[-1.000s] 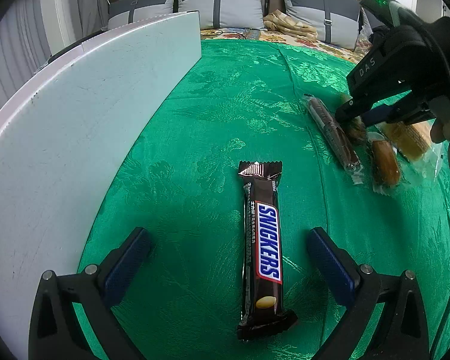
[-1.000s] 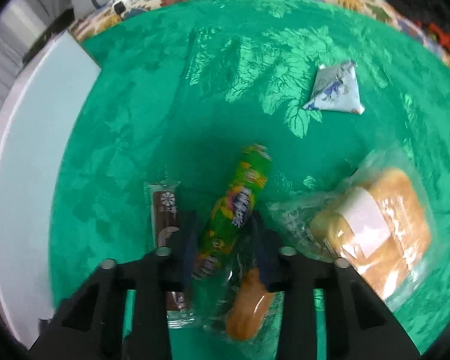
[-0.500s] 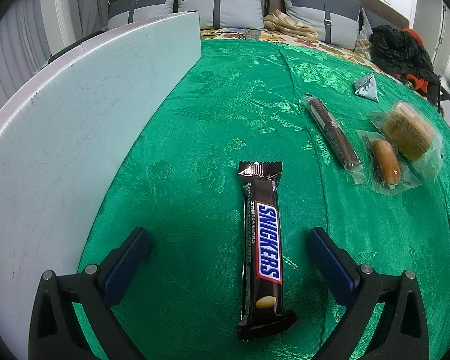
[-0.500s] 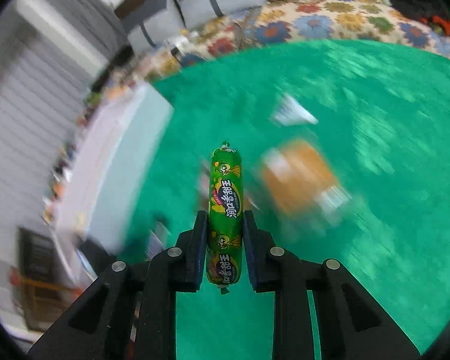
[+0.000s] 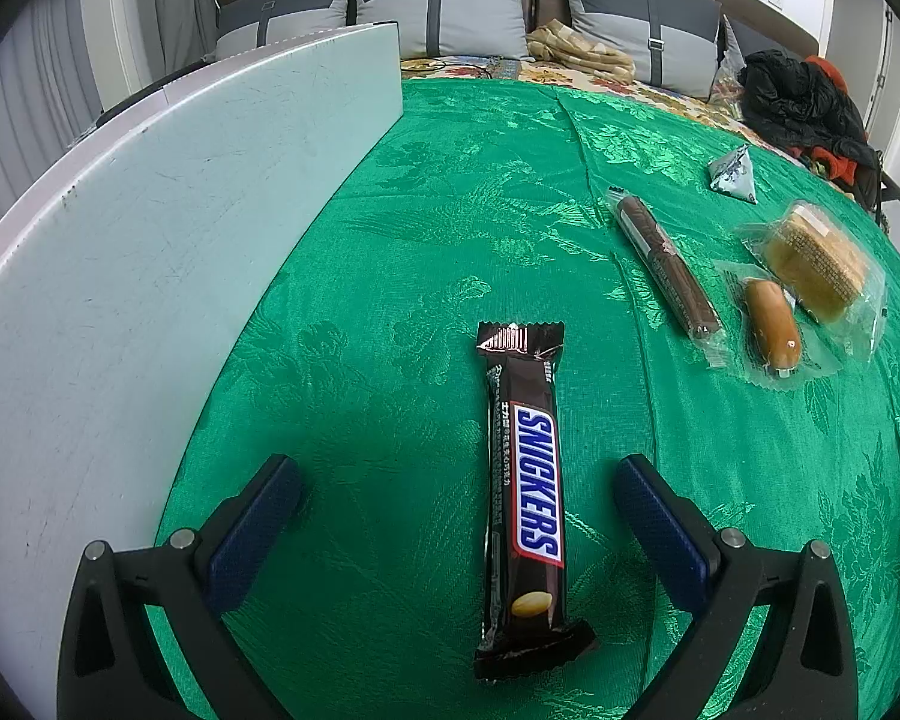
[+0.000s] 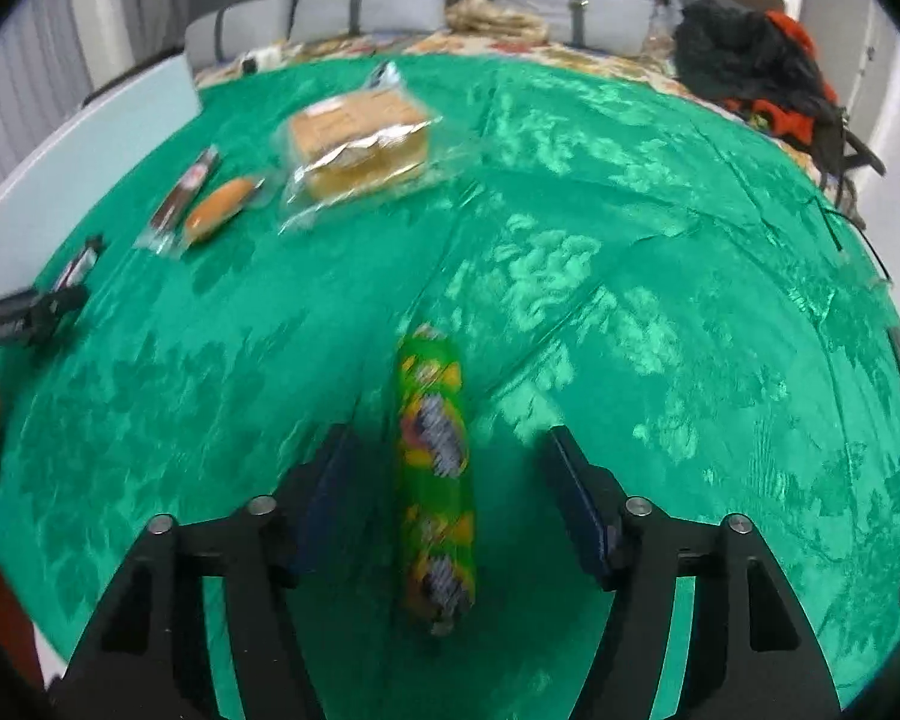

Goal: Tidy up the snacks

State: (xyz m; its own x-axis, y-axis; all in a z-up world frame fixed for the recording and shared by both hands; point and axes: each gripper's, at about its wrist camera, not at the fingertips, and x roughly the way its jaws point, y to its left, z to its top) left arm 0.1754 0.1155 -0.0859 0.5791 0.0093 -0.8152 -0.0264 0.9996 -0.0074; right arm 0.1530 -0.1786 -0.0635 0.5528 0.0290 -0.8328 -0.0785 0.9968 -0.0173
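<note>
A: How does the right tool point(image 6: 447, 489) stand?
B: Its jaws have just been opening; the green sausage stick point(image 6: 435, 468) lies between them on the green cloth point(image 6: 660, 312), untouched by the pads.
A: And the left tool point(image 5: 456, 516)?
B: Spread apart around the Snickers bar point(image 5: 528, 498), clear of it. The other snacks lie well apart.

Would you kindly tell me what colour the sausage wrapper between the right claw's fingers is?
The sausage wrapper is mainly green with yellow patches, clearest in the right wrist view.
</note>
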